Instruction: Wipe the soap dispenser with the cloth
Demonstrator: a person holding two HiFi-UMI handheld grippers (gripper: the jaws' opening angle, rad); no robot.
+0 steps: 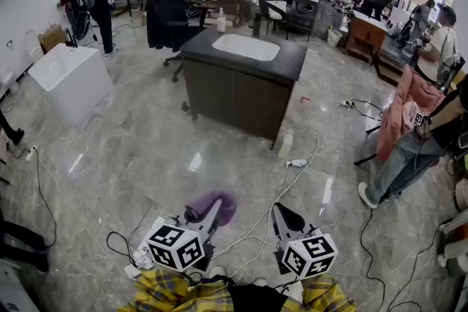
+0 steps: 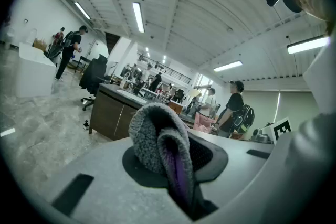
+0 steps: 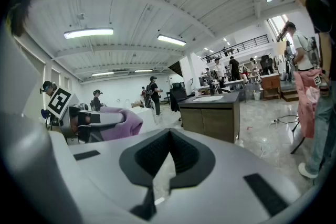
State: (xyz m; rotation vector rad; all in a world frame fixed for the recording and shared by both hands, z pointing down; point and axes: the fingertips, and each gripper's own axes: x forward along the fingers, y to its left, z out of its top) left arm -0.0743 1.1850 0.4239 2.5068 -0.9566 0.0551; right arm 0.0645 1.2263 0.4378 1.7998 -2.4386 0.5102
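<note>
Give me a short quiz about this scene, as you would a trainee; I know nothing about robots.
1. True or false: the right gripper holds the cloth.
2. Which gripper is shut on the cloth? A: left. B: right. C: neither.
3. Fill in: the soap dispenser stands on the dark cabinet, near its white ____.

Key:
1. False; the right gripper is shut and empty.
2. A, the left gripper.
3. Sink.

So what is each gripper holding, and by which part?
Left gripper: the purple cloth, clamped at a bunched fold. Right gripper: shut, holding nothing.
</note>
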